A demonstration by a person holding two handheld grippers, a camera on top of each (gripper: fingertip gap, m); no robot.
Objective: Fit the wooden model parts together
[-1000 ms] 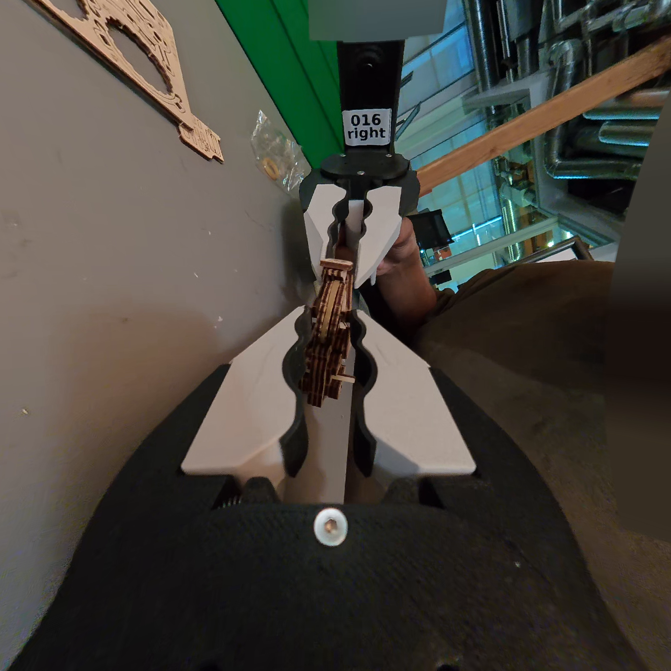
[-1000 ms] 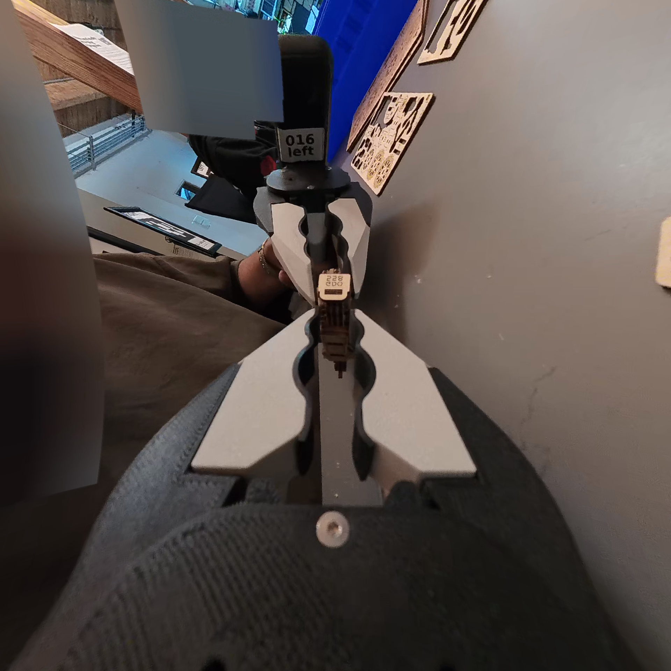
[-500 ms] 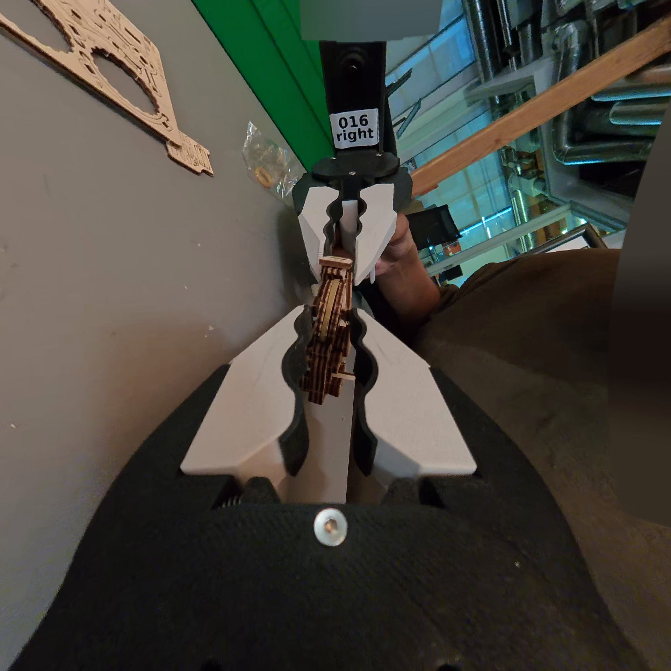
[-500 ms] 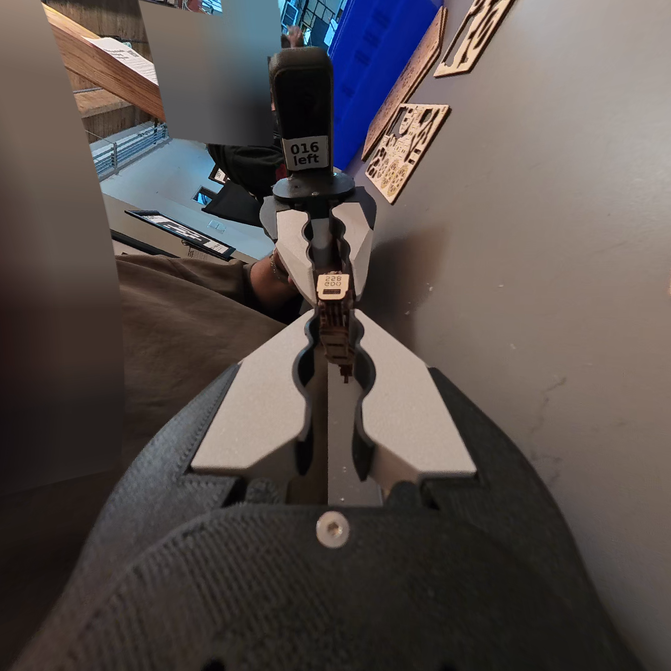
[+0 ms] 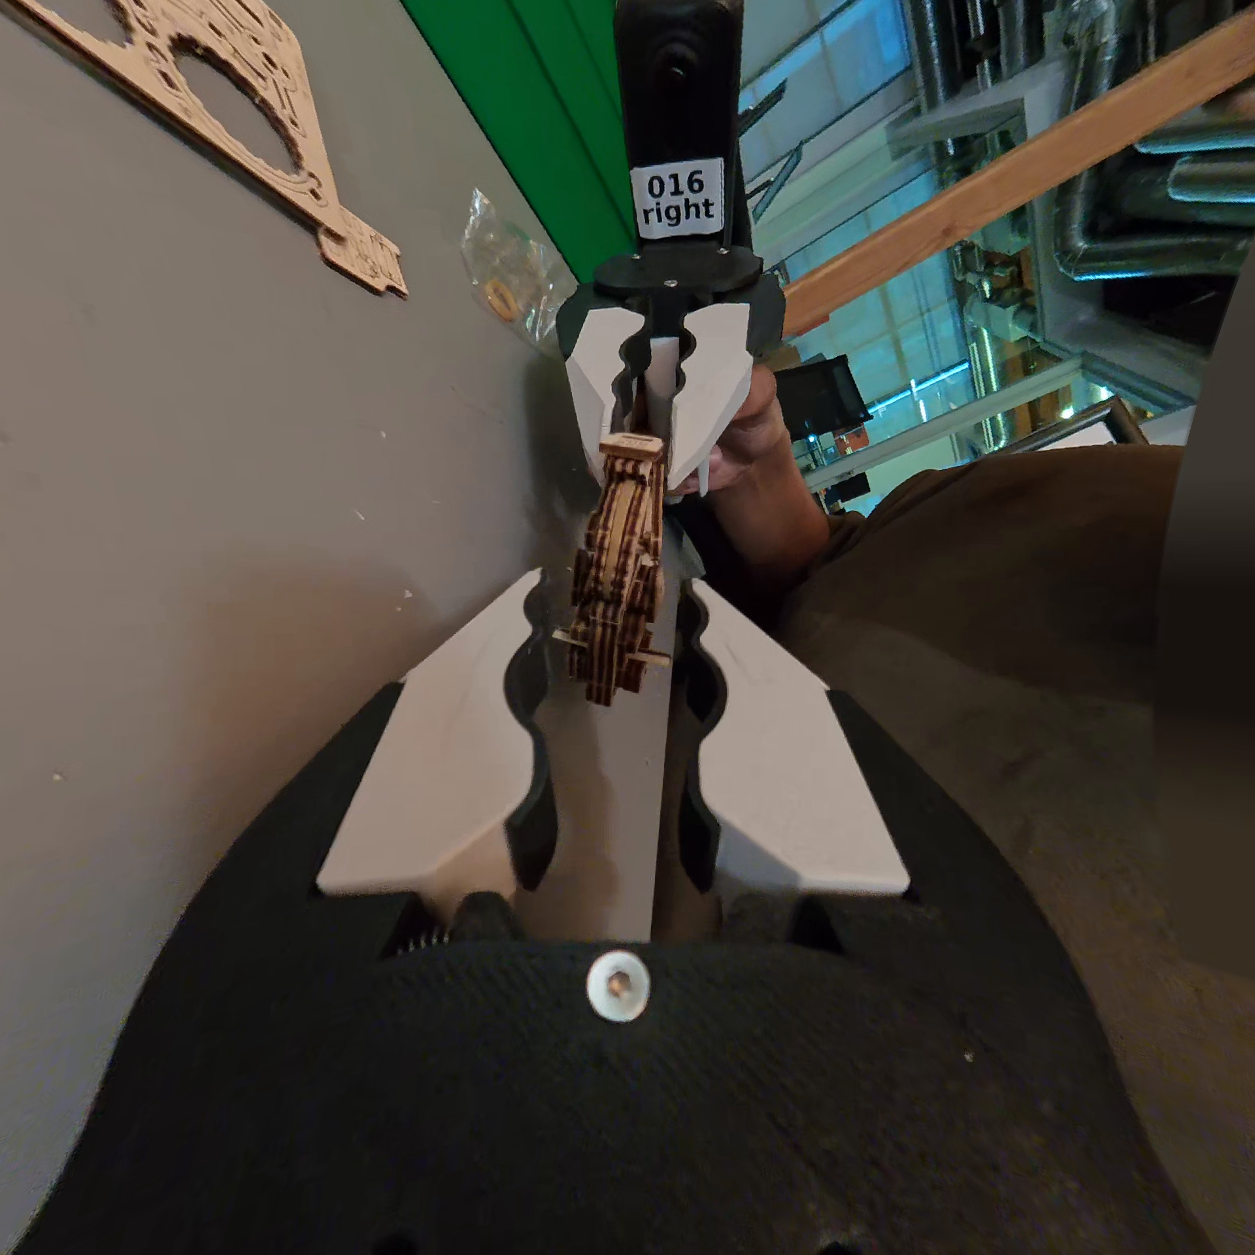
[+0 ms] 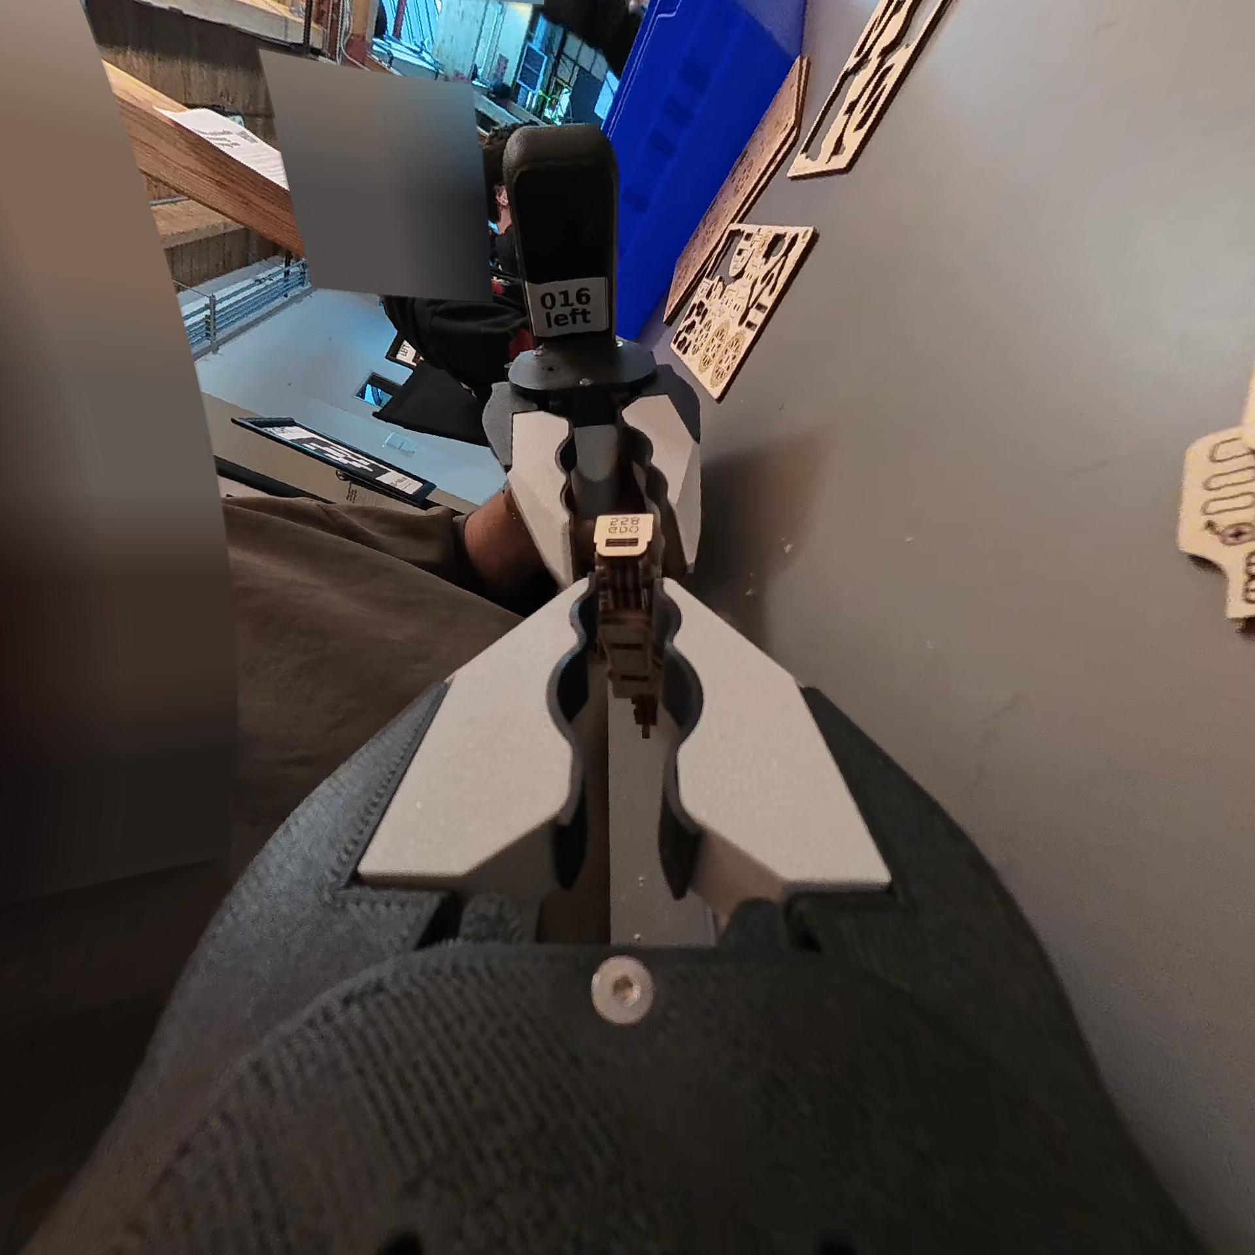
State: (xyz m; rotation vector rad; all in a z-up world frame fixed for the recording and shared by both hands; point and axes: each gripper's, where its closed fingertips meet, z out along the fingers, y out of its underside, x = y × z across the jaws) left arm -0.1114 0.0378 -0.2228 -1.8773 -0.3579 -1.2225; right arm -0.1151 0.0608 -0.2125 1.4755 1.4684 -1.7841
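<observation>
Left wrist view had the wooden model (image 5: 616, 577), layered laser-cut plywood with dark burnt edges and small pegs, between the left gripper (image 5: 609, 604) tips; its fingers looked parted, so grip on it can't be confirmed. Right gripper (image 5: 653, 448) opposite was clenched on the model's far end, wavy black pads, white wedge fingers. Beyond, on the grey table (image 5: 204, 475): a cut plywood sheet (image 5: 224, 115) and a crinkled clear bag (image 5: 506, 271).

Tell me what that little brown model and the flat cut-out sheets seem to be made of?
The model looks like thin laser-cut plywood: pale faces, dark striped, scorched-looking edges. The sheet with the round hole and the sheet of wheel shapes look like the same bare, matt plywood, with parts cut into them.
</observation>
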